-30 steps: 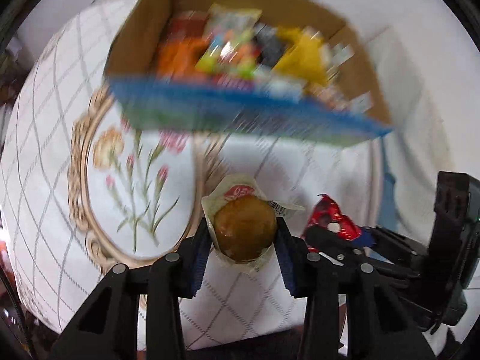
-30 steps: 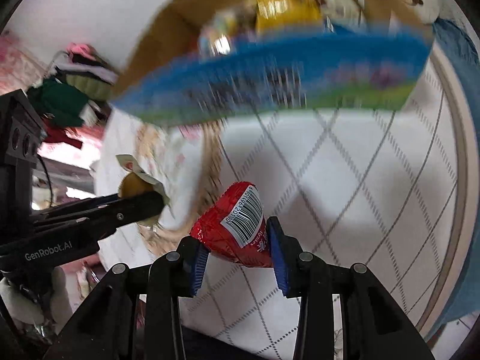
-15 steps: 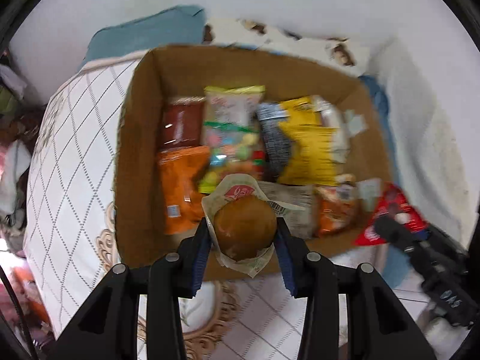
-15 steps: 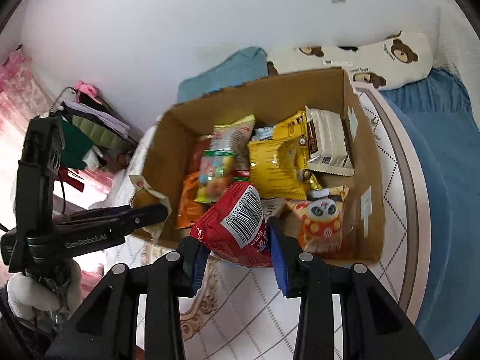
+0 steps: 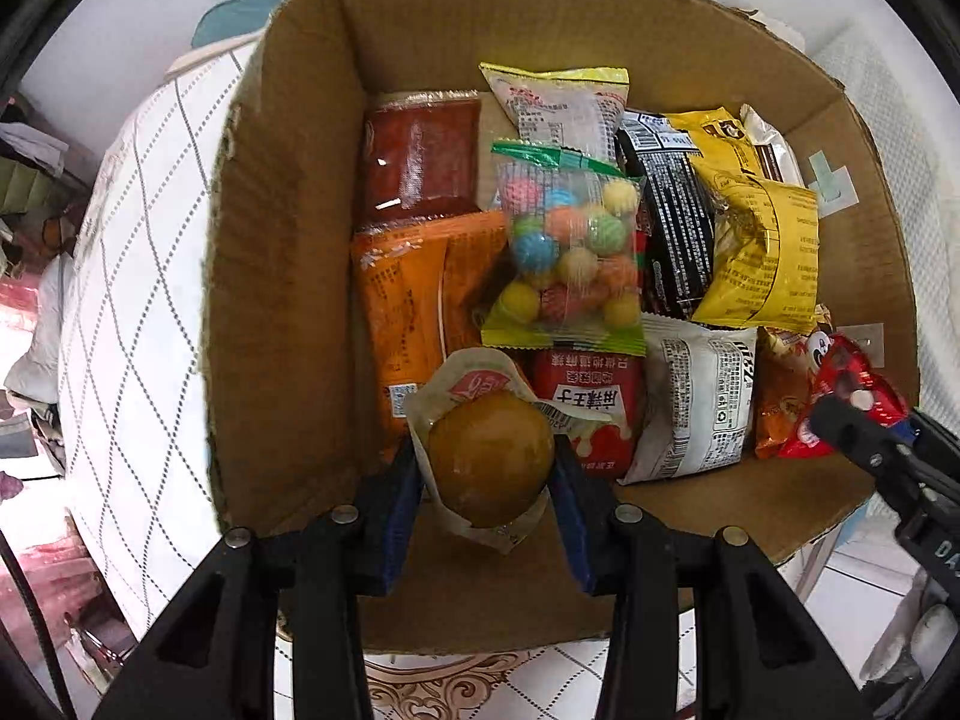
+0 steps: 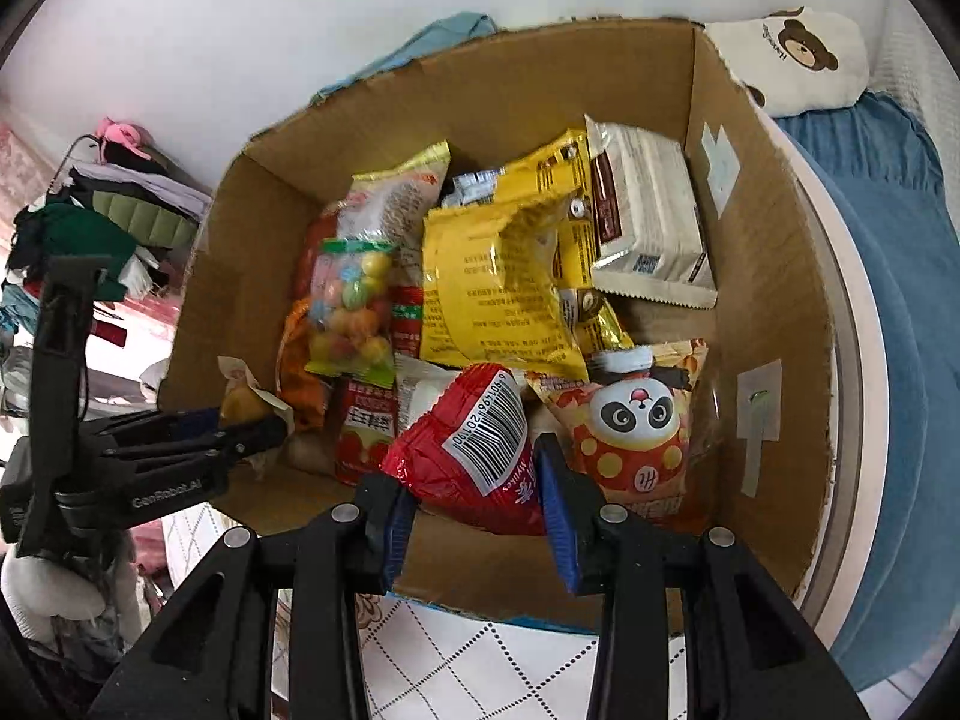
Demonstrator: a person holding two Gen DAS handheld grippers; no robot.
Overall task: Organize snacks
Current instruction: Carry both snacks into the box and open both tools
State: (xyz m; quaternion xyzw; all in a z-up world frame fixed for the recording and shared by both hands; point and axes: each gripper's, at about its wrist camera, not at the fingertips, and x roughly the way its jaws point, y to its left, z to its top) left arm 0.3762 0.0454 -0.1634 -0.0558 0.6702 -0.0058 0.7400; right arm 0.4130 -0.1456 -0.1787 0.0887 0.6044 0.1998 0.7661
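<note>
1. The right gripper (image 6: 474,492) clamps a red snack packet (image 6: 474,456), barcode up, over the near edge of a cardboard box (image 6: 774,276).
2. At nine o'clock, the left gripper (image 6: 252,429) grips a wrapped bun (image 6: 243,399) at the box's left wall.
3. Inside lie a yellow bag (image 6: 498,288), a candy-ball bag (image 6: 351,306) and a panda packet (image 6: 636,432).
4. A quilted cloth (image 6: 480,660) shows at six o'clock.

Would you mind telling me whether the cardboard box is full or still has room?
Nearly full: snack packets cover most of the cardboard box floor, with bare cardboard only along the near edge.
</note>
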